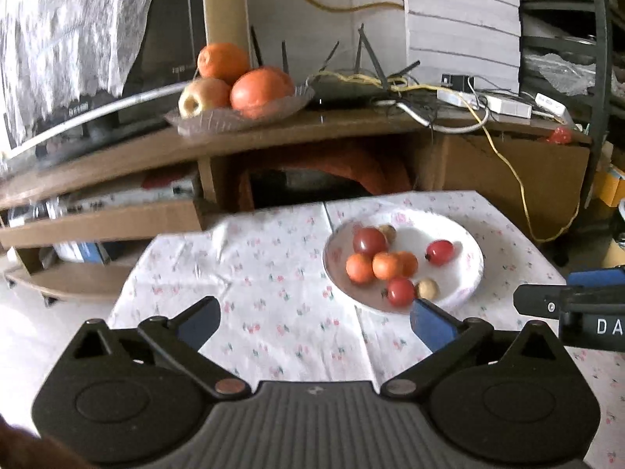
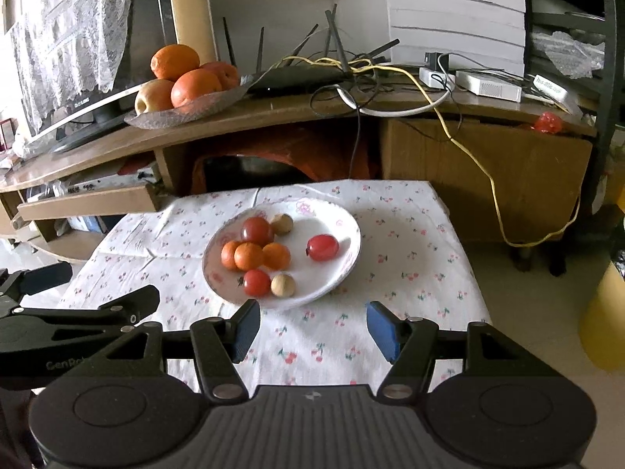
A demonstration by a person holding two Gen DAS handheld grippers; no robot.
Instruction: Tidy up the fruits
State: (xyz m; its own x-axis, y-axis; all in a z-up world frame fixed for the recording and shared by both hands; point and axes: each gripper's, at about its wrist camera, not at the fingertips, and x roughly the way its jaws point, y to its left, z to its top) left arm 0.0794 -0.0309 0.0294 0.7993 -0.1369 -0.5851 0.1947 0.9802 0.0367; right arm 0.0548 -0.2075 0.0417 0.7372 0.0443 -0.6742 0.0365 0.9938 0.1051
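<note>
Behind a table covered by a floral cloth point(image 2: 390, 242), a wooden shelf point(image 2: 273, 117) with a glass dish of oranges point(image 2: 183, 111) is seen. On the cloth, a white plate point(image 2: 343, 230) holds small fruits point(image 2: 256, 254). The left gripper point(image 1: 314, 322) and right gripper point(image 2: 312, 328) are held wide apart, gripping nothing, just short of the plate.

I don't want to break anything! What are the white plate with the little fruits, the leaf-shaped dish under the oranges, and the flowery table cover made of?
White plate: probably glazed ceramic, since it looks smooth and shiny with a printed pink pattern, though it could be melamine.
Leaf-shaped dish: likely glass or clear plastic, being see-through and ribbed.
Table cover: cloth, shown by its fold creases and matte cherry print.
</note>
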